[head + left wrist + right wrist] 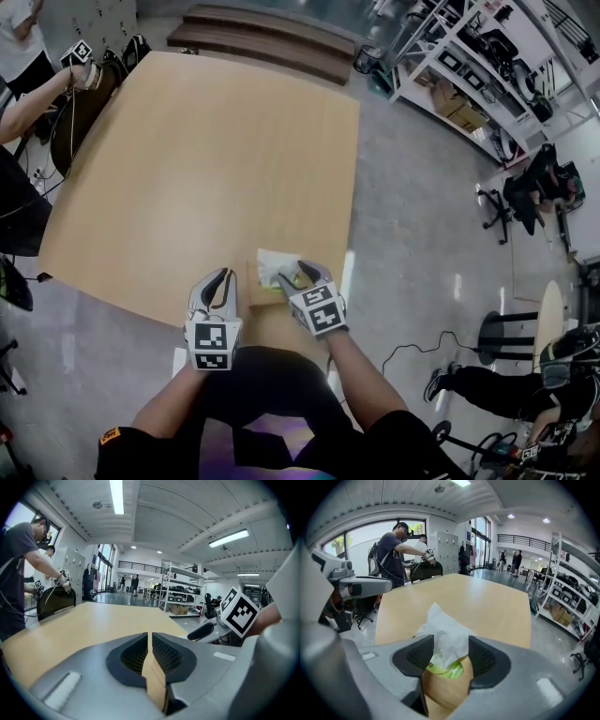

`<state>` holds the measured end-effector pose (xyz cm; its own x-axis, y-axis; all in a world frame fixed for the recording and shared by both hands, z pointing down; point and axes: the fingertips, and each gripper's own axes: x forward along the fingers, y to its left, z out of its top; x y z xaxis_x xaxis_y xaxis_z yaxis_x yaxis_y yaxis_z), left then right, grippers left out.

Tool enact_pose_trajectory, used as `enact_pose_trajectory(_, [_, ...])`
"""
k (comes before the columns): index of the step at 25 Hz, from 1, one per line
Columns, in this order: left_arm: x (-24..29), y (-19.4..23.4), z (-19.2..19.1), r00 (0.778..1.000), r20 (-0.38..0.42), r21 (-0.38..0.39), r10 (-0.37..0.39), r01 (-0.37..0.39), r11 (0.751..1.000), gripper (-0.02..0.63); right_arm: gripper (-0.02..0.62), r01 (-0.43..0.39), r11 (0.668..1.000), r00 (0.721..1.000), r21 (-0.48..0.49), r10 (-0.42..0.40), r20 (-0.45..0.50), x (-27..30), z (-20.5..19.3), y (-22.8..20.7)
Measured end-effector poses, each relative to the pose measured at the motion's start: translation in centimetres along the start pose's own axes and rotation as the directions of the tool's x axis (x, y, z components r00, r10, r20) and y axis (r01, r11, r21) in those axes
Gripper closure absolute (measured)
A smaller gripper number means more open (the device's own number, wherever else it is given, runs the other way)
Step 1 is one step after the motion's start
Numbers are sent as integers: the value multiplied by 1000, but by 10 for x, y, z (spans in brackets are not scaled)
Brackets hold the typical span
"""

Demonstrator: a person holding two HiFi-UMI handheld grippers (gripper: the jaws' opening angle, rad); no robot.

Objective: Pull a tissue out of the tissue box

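A kraft-brown tissue box (262, 289) stands by the near edge of the wooden table (206, 159), with a white tissue (274, 260) sticking up from its green-ringed slot. In the right gripper view the tissue (444, 630) rises between the pads, and the box (445, 693) lies below. My right gripper (451, 651) is open and straddles the tissue; its pads do not press on it. My left gripper (223, 277) sits just left of the box. Its jaws (149, 641) stand together with only a thin slit, nothing gripped.
A person (23, 70) works at the table's far left corner beside a dark chair (89, 98). Shelving racks (469, 66) line the right side, and a seated person (525, 384) is on the floor at right. Wooden steps (262, 42) lie beyond the table.
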<state>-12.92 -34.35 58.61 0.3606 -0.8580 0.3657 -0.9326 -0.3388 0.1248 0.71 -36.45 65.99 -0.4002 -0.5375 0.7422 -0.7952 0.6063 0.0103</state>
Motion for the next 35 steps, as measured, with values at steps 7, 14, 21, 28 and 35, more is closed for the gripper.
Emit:
enact_pose_trajectory(7, [2, 4, 0, 1000, 1, -1, 5, -5, 1000, 566, 399, -29, 999, 999, -15, 29, -34, 7, -2, 12])
enact_pose_trajectory(14, [5, -1, 1, 1000, 2, -1, 11, -11, 1000, 571, 538, -56, 998, 998, -36, 55, -32, 5, -5, 19])
enact_pose_trajectory(21, [3, -2, 4, 1000, 5, -2, 13, -13, 1000, 576, 591, -77, 996, 997, -33, 77, -8, -1, 2, 25])
enact_pose_trajectory(28, [0, -7, 5, 1000, 6, 6, 12, -12, 1000, 581, 592, -56, 998, 996, -23, 57, 66, -19, 23, 18])
enact_pose_trajectory(35, [-5, -11, 7, 1000, 16, 15, 16, -16, 1000, 586, 592, -27, 1000, 984, 7, 25, 175, -43, 51, 14])
